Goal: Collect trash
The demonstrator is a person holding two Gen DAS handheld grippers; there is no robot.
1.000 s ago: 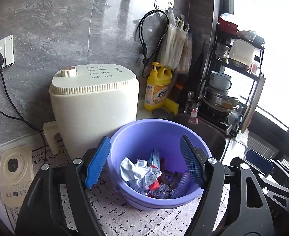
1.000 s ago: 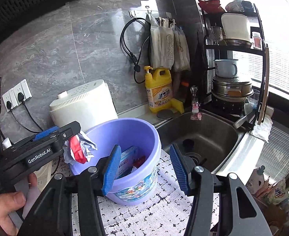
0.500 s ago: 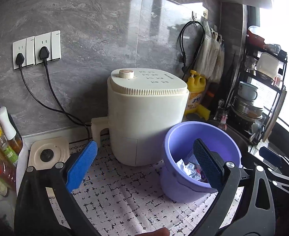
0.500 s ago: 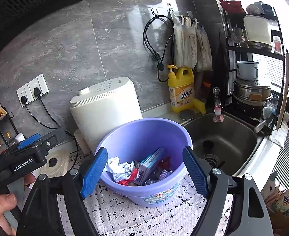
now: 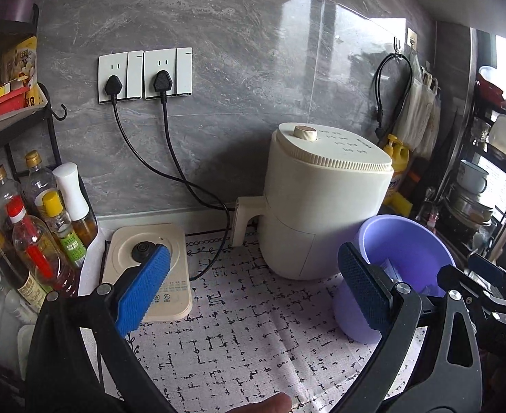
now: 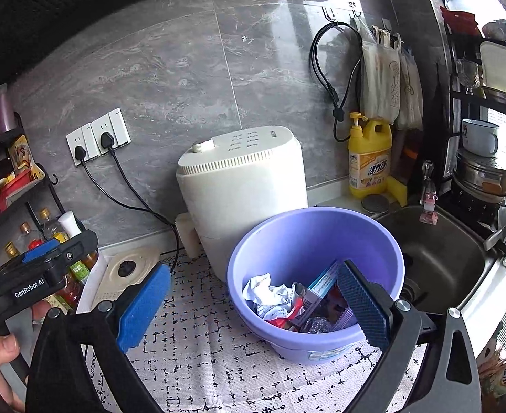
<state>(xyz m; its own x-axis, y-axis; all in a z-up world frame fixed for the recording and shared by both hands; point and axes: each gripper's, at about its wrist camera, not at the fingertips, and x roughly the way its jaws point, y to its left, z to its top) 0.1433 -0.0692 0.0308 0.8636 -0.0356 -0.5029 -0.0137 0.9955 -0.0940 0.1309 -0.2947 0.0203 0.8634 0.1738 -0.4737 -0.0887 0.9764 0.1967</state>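
A purple plastic basin (image 6: 316,241) stands on the patterned mat and holds trash: a crumpled white wrapper (image 6: 270,294), a small blue-and-white box (image 6: 316,289), red scraps and foil. It also shows at the right of the left wrist view (image 5: 404,244). My right gripper (image 6: 253,306) is open and empty, just in front of the basin, its right finger over the rim. My left gripper (image 5: 253,292) is open and empty above the mat, left of the basin. Its body shows at the left of the right wrist view (image 6: 39,275).
A cream air fryer (image 5: 322,199) stands behind the basin. A cream hotplate (image 5: 149,268) and several oil bottles (image 5: 39,234) are at the left. A steel sink (image 6: 435,258), a yellow detergent bottle (image 6: 370,158) and a dish rack (image 6: 487,144) are at the right. Two cords (image 5: 170,172) hang from wall sockets.
My left gripper let the crumpled wrapper fall into the basin, then swung left and back, away from it. My right gripper drew back a little and opened wider.
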